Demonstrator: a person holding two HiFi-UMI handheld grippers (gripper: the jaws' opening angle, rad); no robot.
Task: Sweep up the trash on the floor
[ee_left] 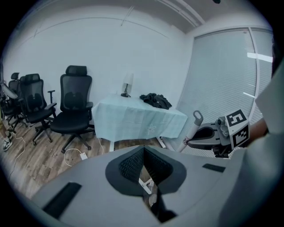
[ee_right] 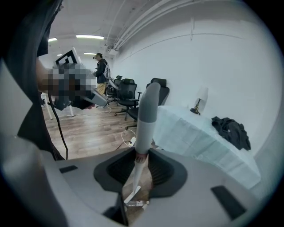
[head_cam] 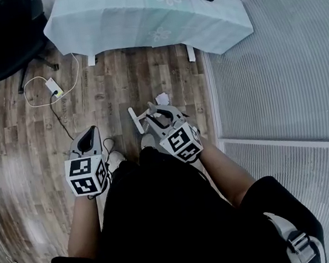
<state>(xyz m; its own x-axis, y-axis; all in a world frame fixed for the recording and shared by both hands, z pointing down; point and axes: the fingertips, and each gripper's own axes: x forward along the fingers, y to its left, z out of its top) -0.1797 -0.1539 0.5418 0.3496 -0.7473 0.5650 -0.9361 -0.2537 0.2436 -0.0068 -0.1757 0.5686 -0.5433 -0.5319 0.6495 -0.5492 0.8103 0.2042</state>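
Head view looks down past the person's dark clothes to the wooden floor, where the trash lies loose just ahead of the feet: a crumpled white scrap and a white stick, both in front of the cloth-covered bench. The right tongs are clamped on the broom handle. The right gripper view shows the grey shaft standing upright between the two pads, gripped where it narrows to white, with the litter on the boards below. The left tongs are drawn together at the tips and hold nothing; the left gripper view shows only floor through the small gap behind the tips. The broom's head is out of sight in every view, and no dustpan shows. By my reading the job is barely started: the tool is in hand, yet nothing looks gathered into a pile and the pieces lie apart from each other. What is left is the whole sweep, bringing the scraps together and then collecting them, perhaps with the free left tongs fetching a pan.
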